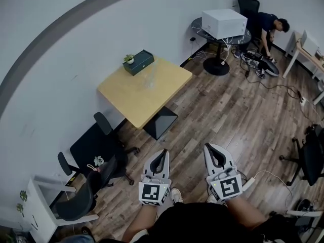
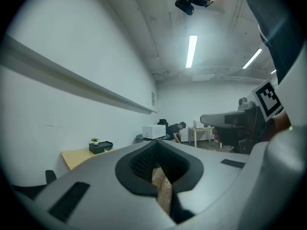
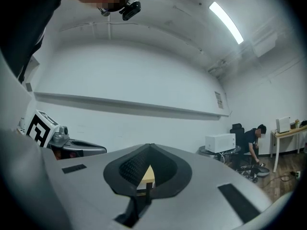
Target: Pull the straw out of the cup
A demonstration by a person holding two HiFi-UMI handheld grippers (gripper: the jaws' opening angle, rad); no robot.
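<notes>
blending into table [image 1: 132,92], clear cup [image 1: 149,79] barely discernible

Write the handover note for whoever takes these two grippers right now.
Left gripper: jaws together, empty, held level in front of the person.
Right gripper: jaws together, empty, level beside the left one.
Things: the clear cup stands on the yellow table, near the dark green box. The straw is too small to make out from here.
Done: nothing; both grippers are far short of the table.
Left: step up to the table, steady the cup with one gripper, close the other on the straw and pull it out.
</notes>
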